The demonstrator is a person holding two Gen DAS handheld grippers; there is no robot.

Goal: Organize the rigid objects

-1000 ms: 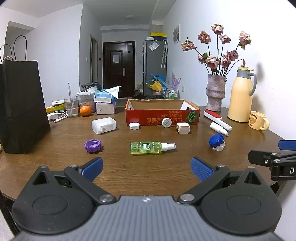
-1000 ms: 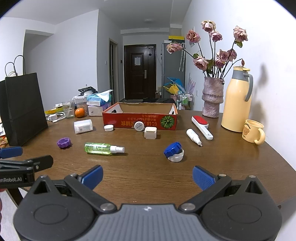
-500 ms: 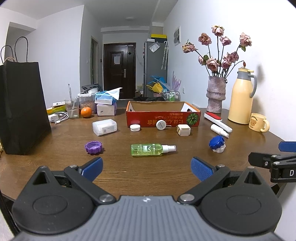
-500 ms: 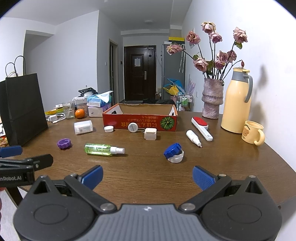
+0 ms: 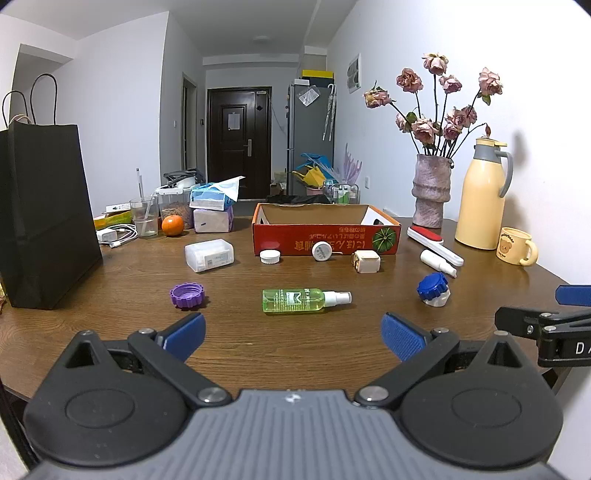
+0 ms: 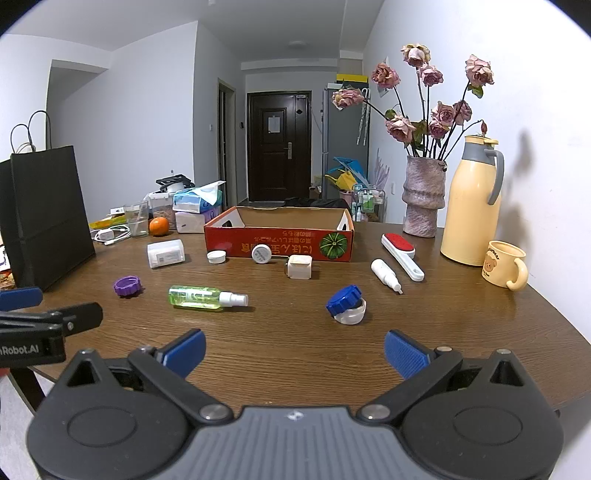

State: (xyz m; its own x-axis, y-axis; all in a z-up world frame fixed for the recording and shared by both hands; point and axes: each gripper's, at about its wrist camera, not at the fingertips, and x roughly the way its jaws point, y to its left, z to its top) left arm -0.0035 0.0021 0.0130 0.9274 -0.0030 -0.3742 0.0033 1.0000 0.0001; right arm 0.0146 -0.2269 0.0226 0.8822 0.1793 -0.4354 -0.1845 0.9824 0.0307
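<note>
- left gripper point(image 5: 291, 330): jaws wide, holding nothing, low centre of frame above the table point(image 5: 295, 350).
- right gripper point(image 6: 293, 349): jaws wide, touching nothing.
- red cardboard box point(image 5: 325, 236), mid-frame: interior mostly hidden.
- green spray bottle point(image 5: 304, 295) lies on its side at centre; blue cap point(image 6: 345, 299) to its right, purple cap point(image 5: 186, 294) to its left.

White walls point(image 5: 122, 122) and a white ceiling point(image 5: 236, 26) are enclosing a narrow room that is running back into a hallway. A dark door point(image 5: 238, 142) is closing the far end, with a grey fridge point(image 5: 310, 133) standing just beside it on the right and a yellow box point(image 5: 317, 74) lying on top. A round ceiling lamp point(image 5: 261, 38) is showing above the hallway. A brown wooden surface point(image 5: 288, 347) is filling the foreground, its right edge lying near the right wall point(image 6: 535, 74).
</note>
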